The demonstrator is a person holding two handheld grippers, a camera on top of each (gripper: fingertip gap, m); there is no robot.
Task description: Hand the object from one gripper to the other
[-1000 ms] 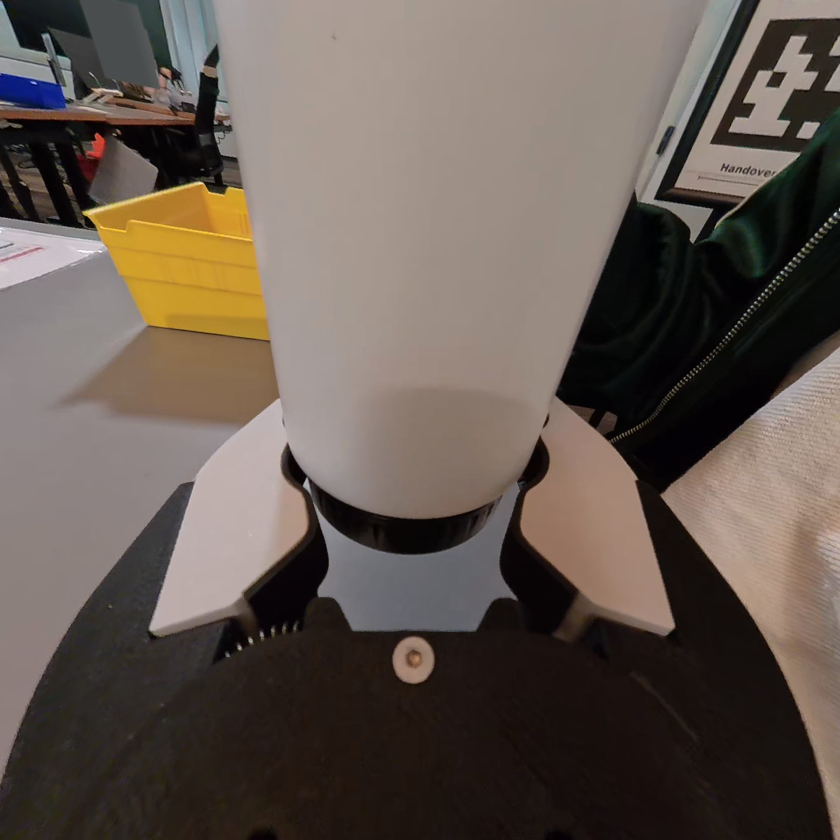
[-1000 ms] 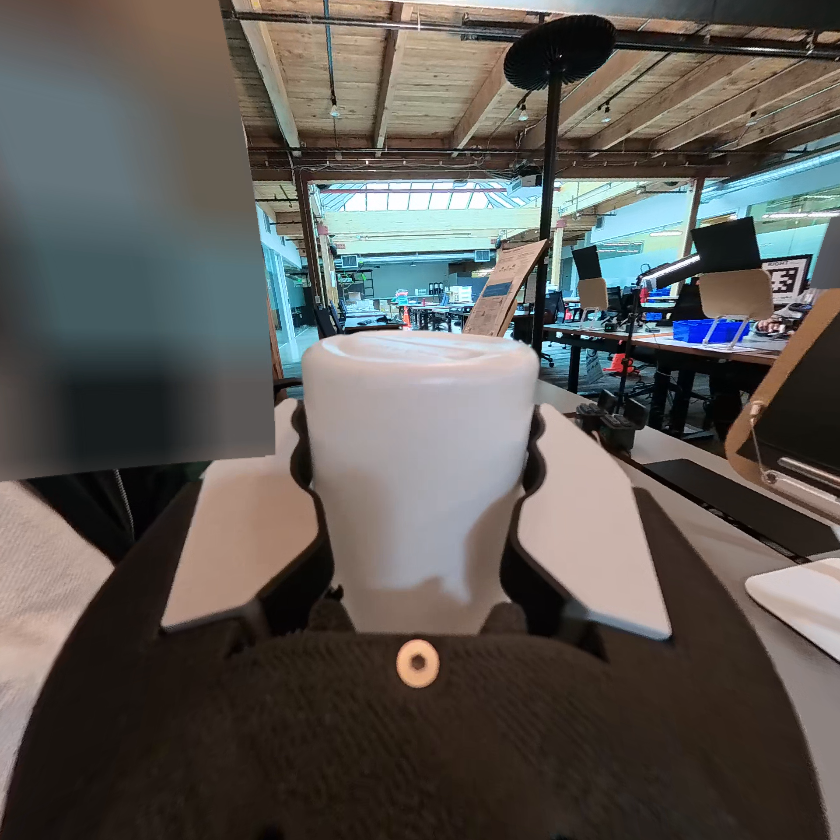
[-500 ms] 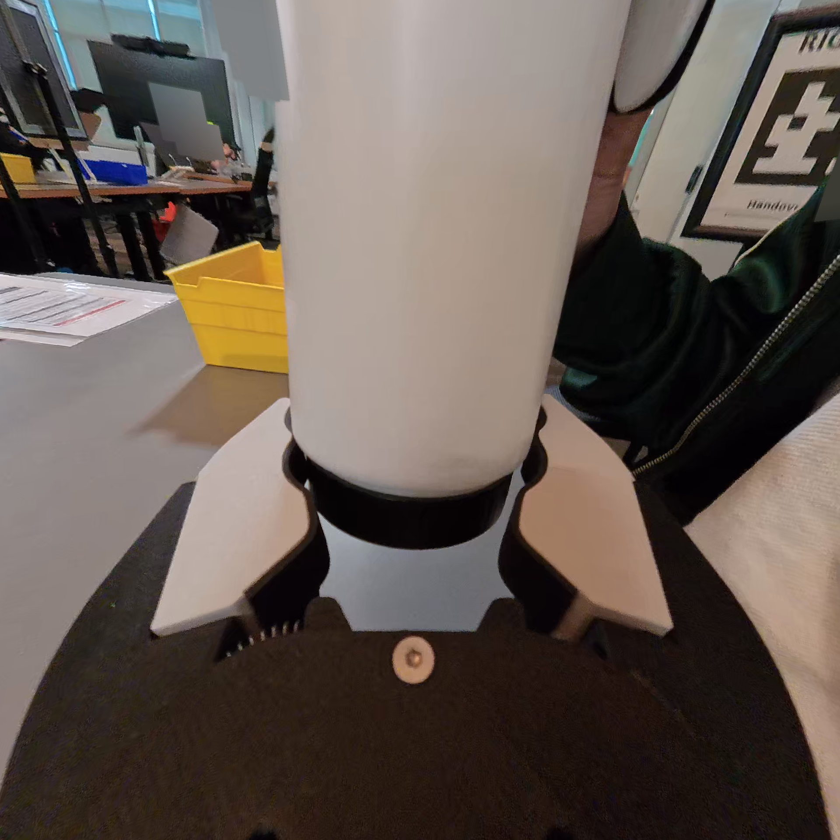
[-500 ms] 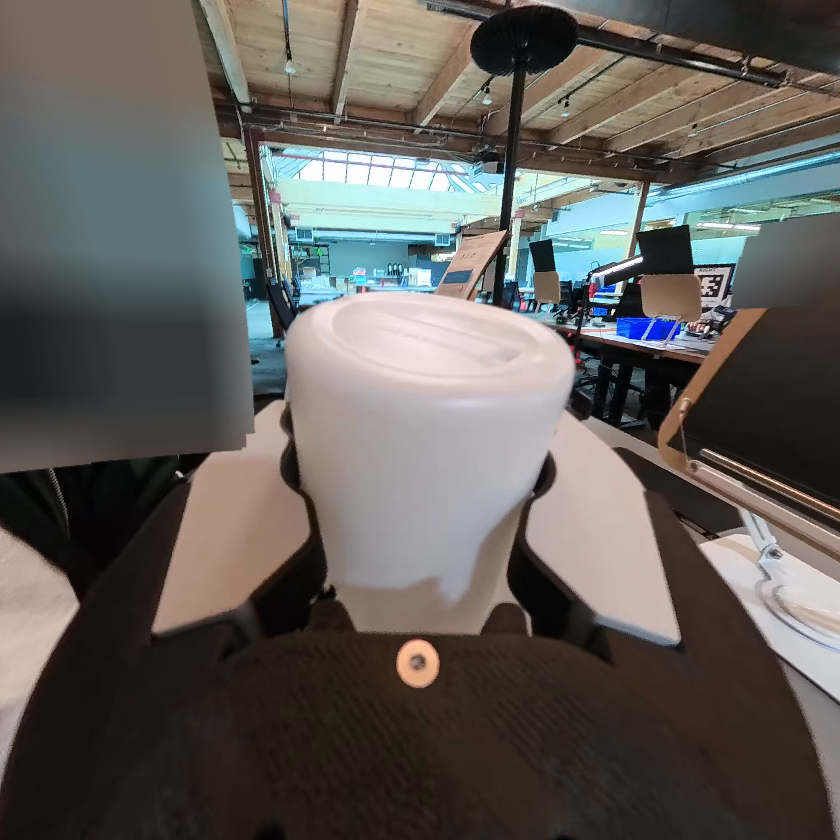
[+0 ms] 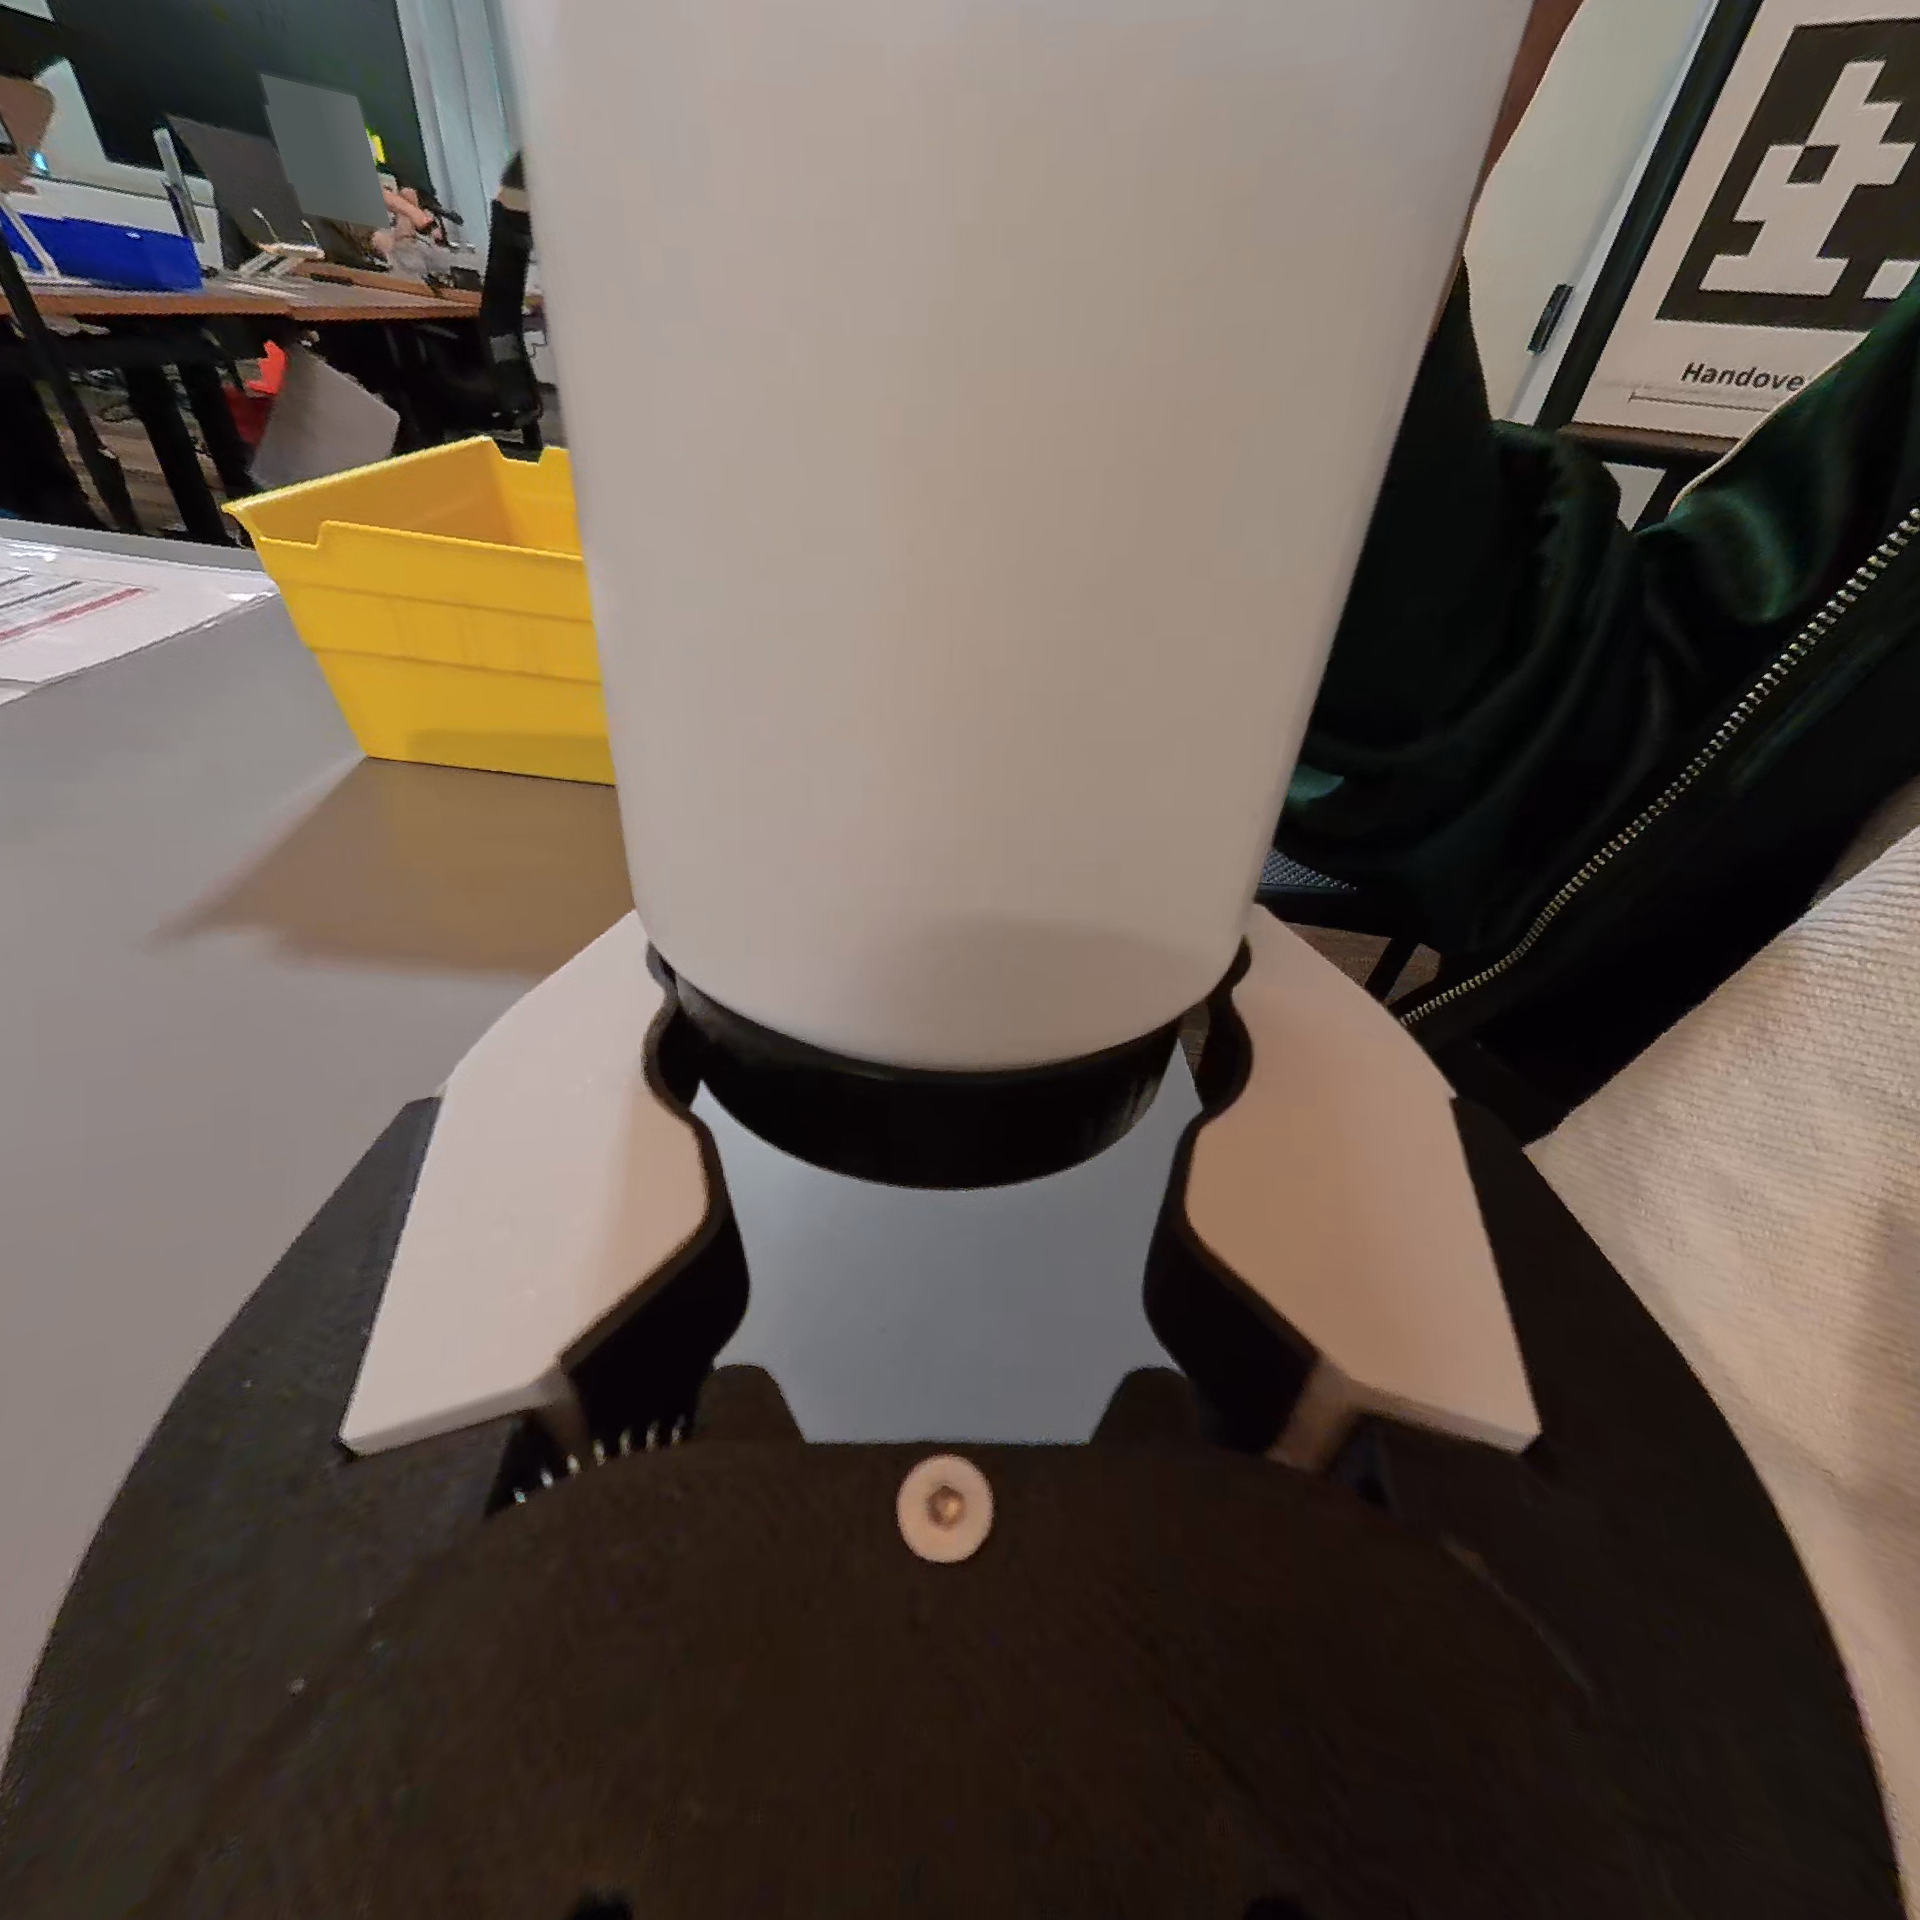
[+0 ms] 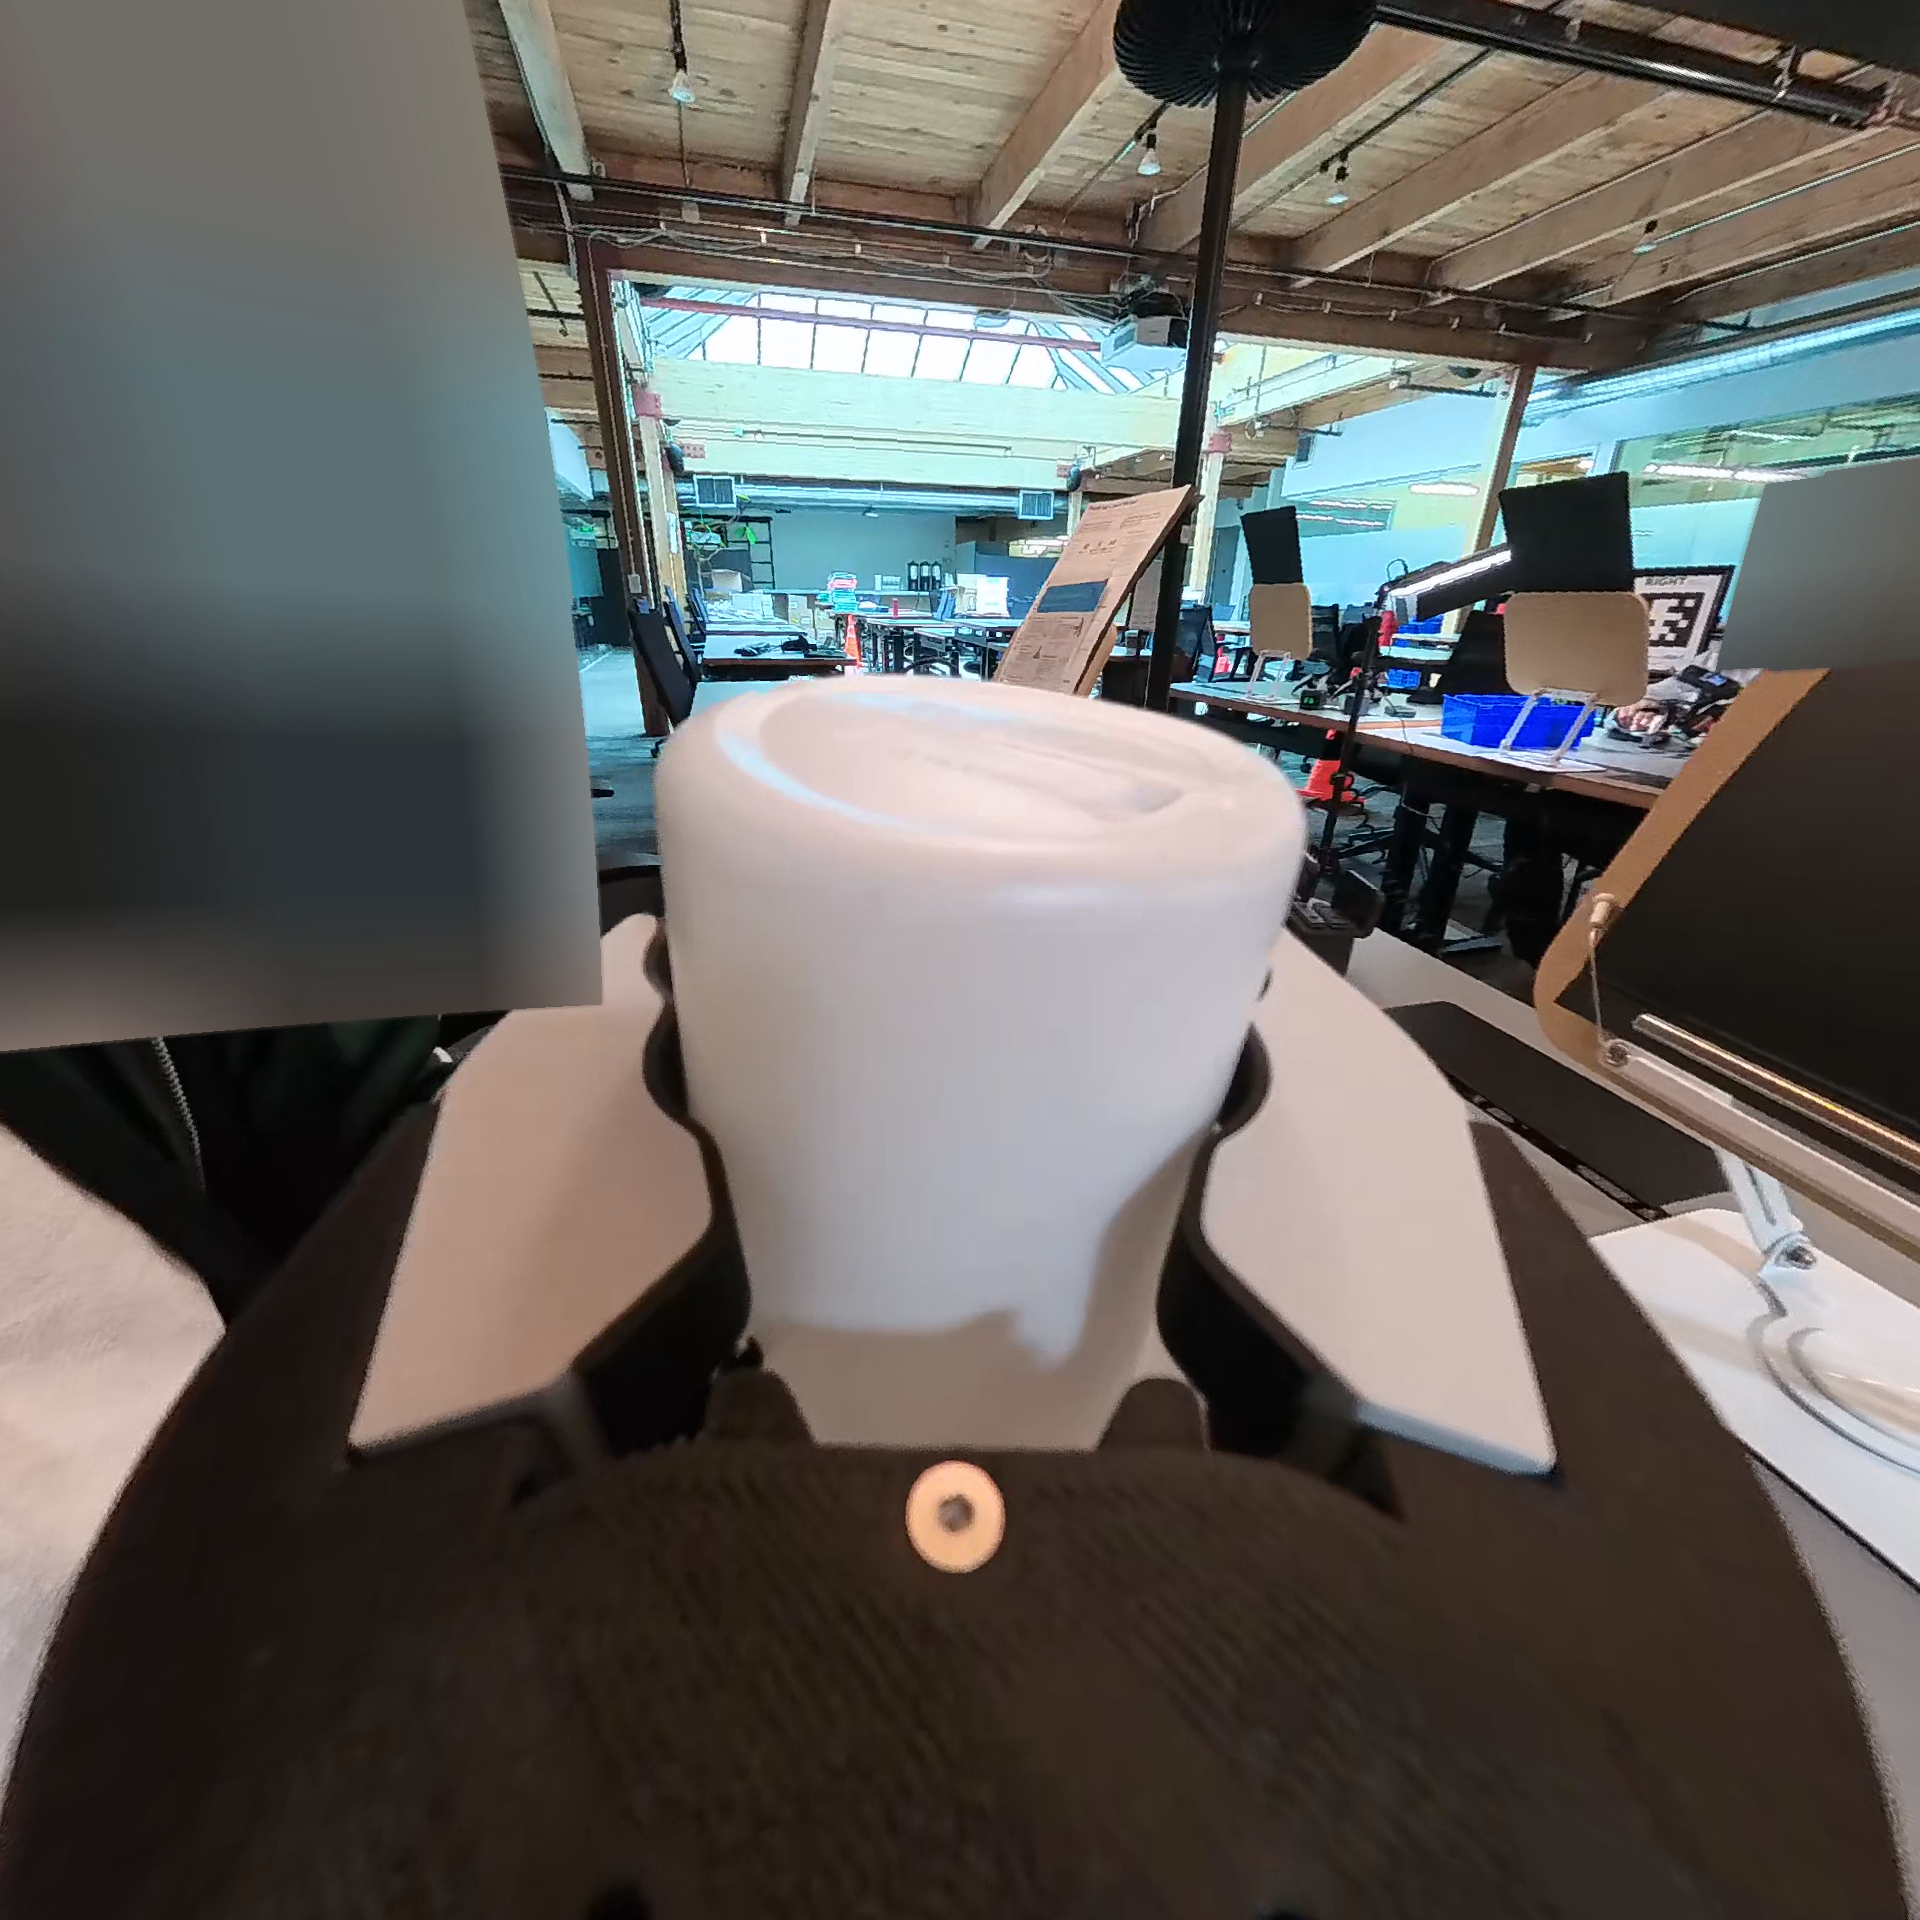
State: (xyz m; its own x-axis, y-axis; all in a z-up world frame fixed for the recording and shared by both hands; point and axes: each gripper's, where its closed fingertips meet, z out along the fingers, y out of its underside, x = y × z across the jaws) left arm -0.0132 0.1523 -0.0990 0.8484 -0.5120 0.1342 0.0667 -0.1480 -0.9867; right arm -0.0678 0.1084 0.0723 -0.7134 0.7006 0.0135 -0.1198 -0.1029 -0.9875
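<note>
A white bottle (image 5: 966,468) with a black cap (image 5: 925,1122) hangs upside down in the air. My left gripper (image 5: 948,935) is shut on its lower body just above the cap, and both fingers press its sides. In the right wrist view the bottle's upturned base (image 6: 966,790) rises between the fingers of my right gripper (image 6: 961,956). Those jaws stand spread around the white body (image 6: 966,1091), with a sliver of dark pad showing on each side. The right gripper counts as open.
A yellow bin (image 5: 447,623) stands on the grey table (image 5: 156,935) at the left. A person's dark green jacket (image 5: 1558,675) and pale top (image 5: 1714,1143) are close on the right. A board on a stand (image 6: 1766,914) and a black mat (image 6: 1538,1081) lie to the right. One gripper's finger ends stand about 15 cm off the other's.
My right gripper's fingers have spread apart around the bottle, letting go of it. My left gripper has kept its hold near the cap. Both views have swung a little.
</note>
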